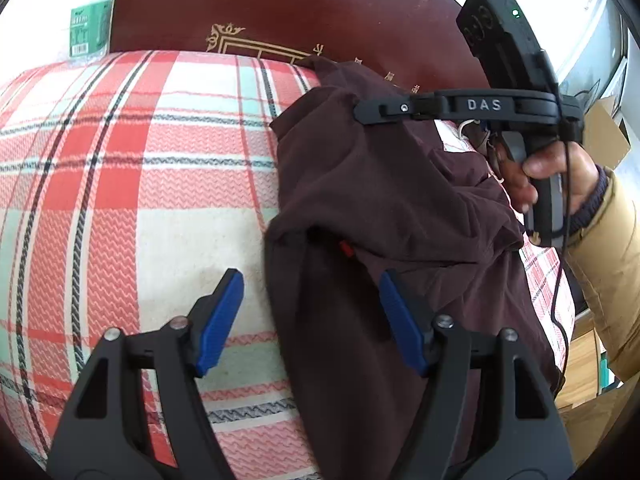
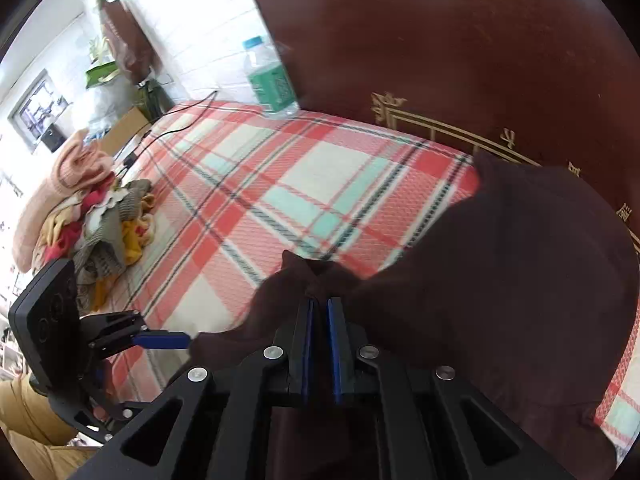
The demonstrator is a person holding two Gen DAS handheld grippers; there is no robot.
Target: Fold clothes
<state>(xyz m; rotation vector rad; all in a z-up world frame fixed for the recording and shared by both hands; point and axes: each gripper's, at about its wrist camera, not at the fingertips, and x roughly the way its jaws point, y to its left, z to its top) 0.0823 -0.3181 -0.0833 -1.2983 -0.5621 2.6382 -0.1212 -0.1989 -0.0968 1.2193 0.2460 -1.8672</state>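
Observation:
A dark maroon garment (image 1: 380, 184) lies crumpled on the plaid bed sheet (image 1: 140, 160), close to the headboard. My left gripper (image 1: 310, 320) is open just above the sheet. The garment's near left edge runs between its blue pads, which do not press on it. My right gripper (image 1: 360, 110) reaches in from the right, held by a hand in a tan sleeve, and pinches a raised fold at the far side. In the right wrist view its jaws (image 2: 319, 308) are shut on that maroon cloth (image 2: 500, 280). The left gripper's blue finger (image 2: 164, 340) shows at the lower left.
A dark red headboard (image 1: 280, 8) with gold trim stands behind the bed. A water bottle (image 2: 268, 80) with a green label sits on the bed's far corner beside it. A pile of mixed clothes (image 2: 100, 232) and a black cable (image 2: 176, 128) lie further along the bed.

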